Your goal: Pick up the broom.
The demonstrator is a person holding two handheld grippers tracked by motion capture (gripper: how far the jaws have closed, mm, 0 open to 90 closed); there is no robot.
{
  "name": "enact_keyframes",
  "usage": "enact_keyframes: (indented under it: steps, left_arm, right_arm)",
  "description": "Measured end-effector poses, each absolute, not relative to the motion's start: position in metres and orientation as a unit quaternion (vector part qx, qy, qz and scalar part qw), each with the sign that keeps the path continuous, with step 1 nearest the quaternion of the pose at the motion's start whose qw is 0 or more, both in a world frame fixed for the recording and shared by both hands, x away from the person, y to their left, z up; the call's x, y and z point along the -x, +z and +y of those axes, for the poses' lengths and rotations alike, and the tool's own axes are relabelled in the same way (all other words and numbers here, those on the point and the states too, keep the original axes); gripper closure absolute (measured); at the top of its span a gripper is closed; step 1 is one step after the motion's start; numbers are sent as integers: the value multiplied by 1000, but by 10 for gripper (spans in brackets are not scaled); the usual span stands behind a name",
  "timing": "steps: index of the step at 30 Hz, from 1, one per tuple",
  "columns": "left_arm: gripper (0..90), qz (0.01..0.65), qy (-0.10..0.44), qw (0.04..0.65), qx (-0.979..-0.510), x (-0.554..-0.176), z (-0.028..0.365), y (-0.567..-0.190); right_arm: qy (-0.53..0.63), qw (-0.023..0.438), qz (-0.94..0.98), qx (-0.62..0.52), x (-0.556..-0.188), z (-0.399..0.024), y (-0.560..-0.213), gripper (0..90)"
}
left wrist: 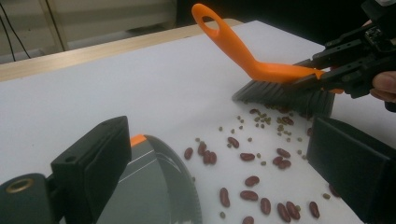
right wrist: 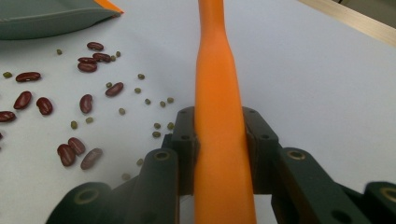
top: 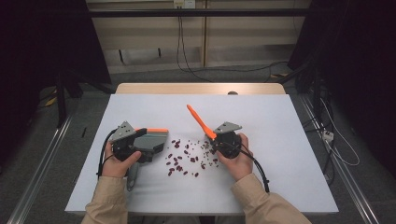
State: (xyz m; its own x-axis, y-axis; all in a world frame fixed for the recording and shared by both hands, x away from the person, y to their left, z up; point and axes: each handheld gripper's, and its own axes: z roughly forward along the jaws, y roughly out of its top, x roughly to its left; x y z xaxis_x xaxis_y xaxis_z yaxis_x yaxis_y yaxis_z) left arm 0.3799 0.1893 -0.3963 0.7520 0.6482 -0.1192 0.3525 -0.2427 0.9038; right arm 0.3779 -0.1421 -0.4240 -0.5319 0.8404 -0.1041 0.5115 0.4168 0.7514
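Black jaws of the left hand-held gripper [left wrist: 224, 177] stand wide apart in its own view, the grey plastic dustpan with an orange trim [left wrist: 149, 186] lying between them with no pad pressing on it — so the pan looks loose on the white counter [top: 280, 140]. That is the main risk: a sweep toward an unheld pan would likely push it back, and the dark red kidney beans [left wrist: 254, 180] and small green beans [left wrist: 261, 119] could slide under its lip or scatter toward the counter's edge. The right hand-held gripper [right wrist: 219, 140] is clamped on the orange plastic handle of the brush [right wrist: 219, 93], whose dark bristles [left wrist: 285, 95] sit just behind the spill; too steep a tilt might flick beans. Hard to judge: whether the bristles touch the counter and how much of the pan sits under the left hand [top: 119, 161].
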Motion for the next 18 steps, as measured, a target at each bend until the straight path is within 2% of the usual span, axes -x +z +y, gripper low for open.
enact_keyframes:
  steps: [18]
  left_arm:
    - [65,327,140,521,-776,-376,200,-399]
  right_arm:
    - [343,235,812,-409,-371,-127,-423,706]
